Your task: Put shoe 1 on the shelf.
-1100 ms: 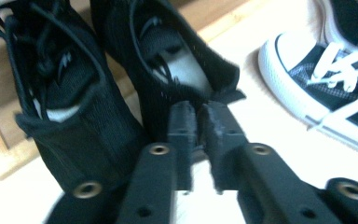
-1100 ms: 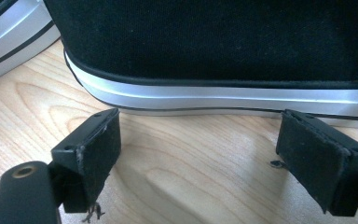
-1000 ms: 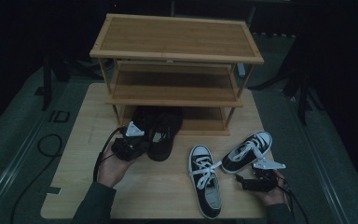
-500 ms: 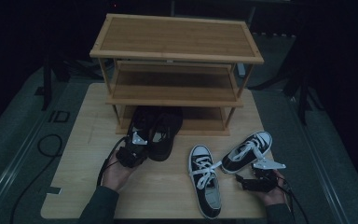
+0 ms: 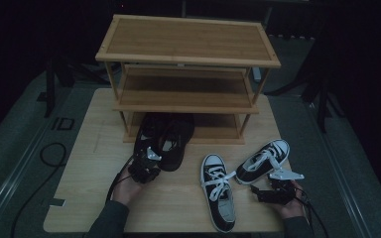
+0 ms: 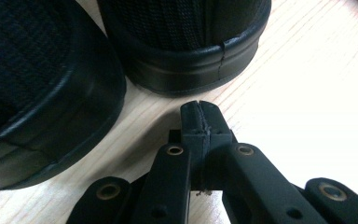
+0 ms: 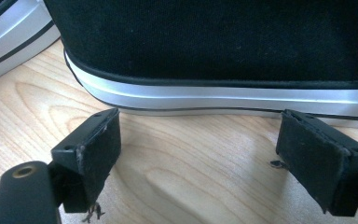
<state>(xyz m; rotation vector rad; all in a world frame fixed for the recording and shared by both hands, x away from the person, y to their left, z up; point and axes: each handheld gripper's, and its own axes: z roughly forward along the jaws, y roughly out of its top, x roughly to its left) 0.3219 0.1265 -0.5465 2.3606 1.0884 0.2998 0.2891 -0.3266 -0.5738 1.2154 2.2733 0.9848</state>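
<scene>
We read "ID" (image 5: 65,123) on the floor mat left of the table (image 5: 94,208); no brand or label is legible on any shoe.

Our left gripper (image 5: 145,168) sits at the heels of the black pair (image 5: 163,141), which lies with its toes under the rack (image 5: 188,74). The pair's long axis runs from us toward the rack, leaning slightly right at the far end. In the left gripper view the jaws are pressed together with nothing between them, the tip (image 6: 200,122) just short of the nearer heel (image 6: 191,51) and apart from it.

Our right gripper (image 5: 273,191) rests on the table by the right sneaker (image 5: 264,161), whose toe points away and to the right. The left sneaker (image 5: 218,191) lies with its toe toward us, almost straight along the table's depth. In the right gripper view the jaws stand wide apart, holding nothing, with the sneaker's side (image 7: 214,51) just beyond them.
</scene>
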